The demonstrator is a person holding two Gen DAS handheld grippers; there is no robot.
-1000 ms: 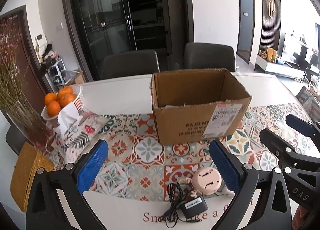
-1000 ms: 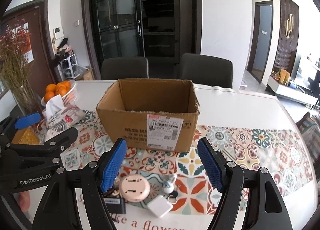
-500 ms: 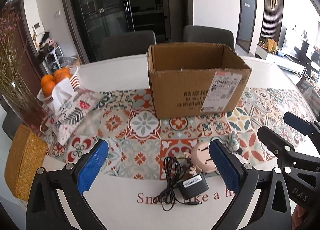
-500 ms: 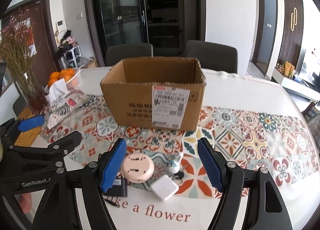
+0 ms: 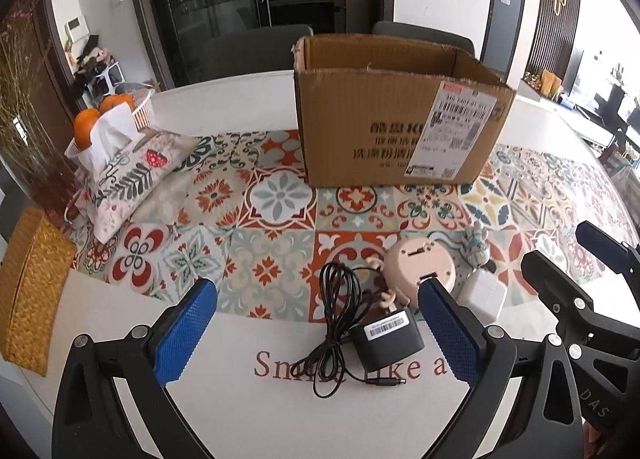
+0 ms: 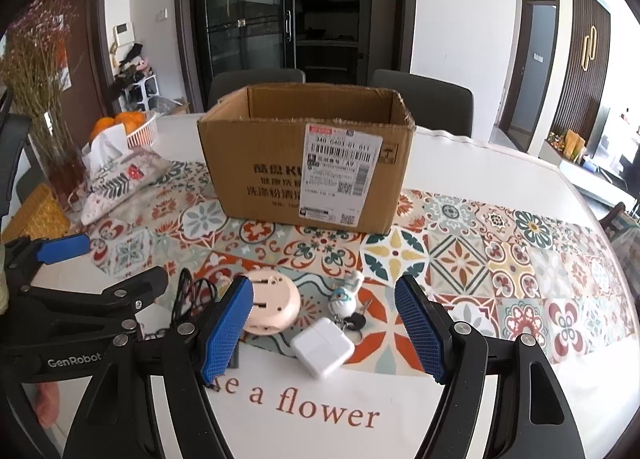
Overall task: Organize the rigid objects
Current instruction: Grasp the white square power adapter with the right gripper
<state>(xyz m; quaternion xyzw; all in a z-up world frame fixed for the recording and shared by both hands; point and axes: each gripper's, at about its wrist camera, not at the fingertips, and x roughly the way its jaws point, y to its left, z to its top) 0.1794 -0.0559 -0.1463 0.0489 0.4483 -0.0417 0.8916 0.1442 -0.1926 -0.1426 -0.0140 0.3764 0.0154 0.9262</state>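
An open cardboard box (image 5: 392, 131) (image 6: 304, 171) stands on the patterned runner. In front of it lie a black power adapter (image 5: 386, 339) with its cable (image 5: 336, 299), a round pink device (image 5: 416, 265) (image 6: 272, 305), a white charger cube (image 5: 484, 295) (image 6: 323, 347) and a small figurine keychain (image 5: 476, 245) (image 6: 346, 295). My left gripper (image 5: 314, 291) hangs open above the adapter and cable, holding nothing. My right gripper (image 6: 324, 287) is open over the cube and figurine, also holding nothing. Both grippers stand side by side.
A floral tissue pouch (image 5: 132, 175), a white basket of oranges (image 5: 140, 111) and a woven yellow box (image 5: 32, 291) sit at the left. A vase of dried flowers (image 6: 52, 139) stands at the left edge. Two dark chairs are behind the table.
Both grippers have sunk toward the table and tilted down, so the small items sit closer under the fingers. The jaws stay equally wide. Nothing was grasped.
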